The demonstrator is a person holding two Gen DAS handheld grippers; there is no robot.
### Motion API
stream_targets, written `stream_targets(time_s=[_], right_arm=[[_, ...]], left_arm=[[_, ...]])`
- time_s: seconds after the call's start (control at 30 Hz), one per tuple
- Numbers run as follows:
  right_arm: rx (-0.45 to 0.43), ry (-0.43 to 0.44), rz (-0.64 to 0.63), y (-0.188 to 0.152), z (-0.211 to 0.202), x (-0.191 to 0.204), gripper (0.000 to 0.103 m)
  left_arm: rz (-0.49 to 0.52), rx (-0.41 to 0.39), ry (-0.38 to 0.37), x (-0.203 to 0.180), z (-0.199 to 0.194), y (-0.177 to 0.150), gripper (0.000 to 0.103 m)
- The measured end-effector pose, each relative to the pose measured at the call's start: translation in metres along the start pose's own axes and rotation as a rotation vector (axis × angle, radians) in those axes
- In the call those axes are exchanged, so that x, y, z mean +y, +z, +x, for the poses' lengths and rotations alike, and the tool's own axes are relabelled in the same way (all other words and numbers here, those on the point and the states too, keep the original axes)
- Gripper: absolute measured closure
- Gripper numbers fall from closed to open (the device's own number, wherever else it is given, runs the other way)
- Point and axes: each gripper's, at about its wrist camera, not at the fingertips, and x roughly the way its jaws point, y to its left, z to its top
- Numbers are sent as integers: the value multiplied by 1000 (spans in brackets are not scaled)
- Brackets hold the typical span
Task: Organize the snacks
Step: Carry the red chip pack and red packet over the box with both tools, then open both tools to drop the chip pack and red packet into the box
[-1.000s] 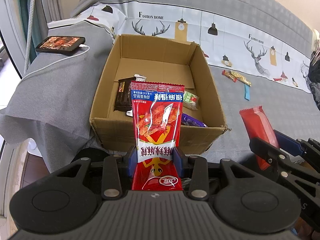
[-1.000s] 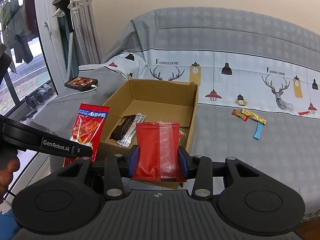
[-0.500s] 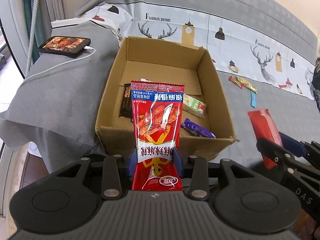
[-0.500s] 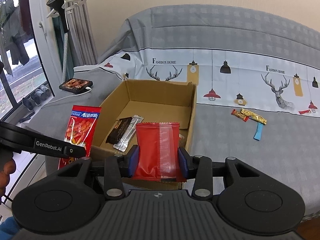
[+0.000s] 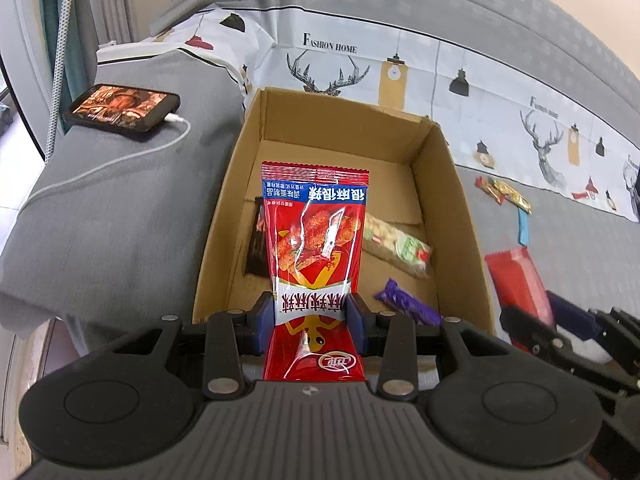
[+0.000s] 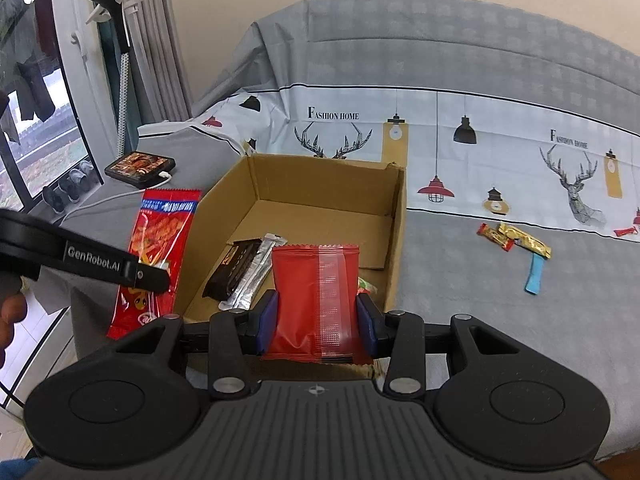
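Above the cardboard box (image 5: 448, 184), the left hand-held gripper (image 5: 312, 316) squeezes a red spicy snack bag (image 5: 316, 240). Beside it, the right hand-held gripper (image 6: 316, 316) squeezes a plain red packet (image 6: 316, 296) at the box's near edge.

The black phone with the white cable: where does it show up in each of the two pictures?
Left wrist view: the phone lies at upper left on the grey cover, left of the cardboard box.
Right wrist view: the phone lies left of centre, beyond the box's far left corner.
Shared landmark: the deer antlers printed behind the box.
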Motion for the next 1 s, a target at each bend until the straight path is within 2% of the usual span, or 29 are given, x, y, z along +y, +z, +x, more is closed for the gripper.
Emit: stream_targets(time_s=[0.27,0.47,1.0], right_arm=[[28,13,26,18,43,-9,59],[55,10,40,27,75,-17,59],[127,20,54,36,137,-25,59]], left_arm=[[3,18,12,-2,35,36,60],[22,45,13,-6,64,52,60],[40,121,42,-1,128,68,60]])
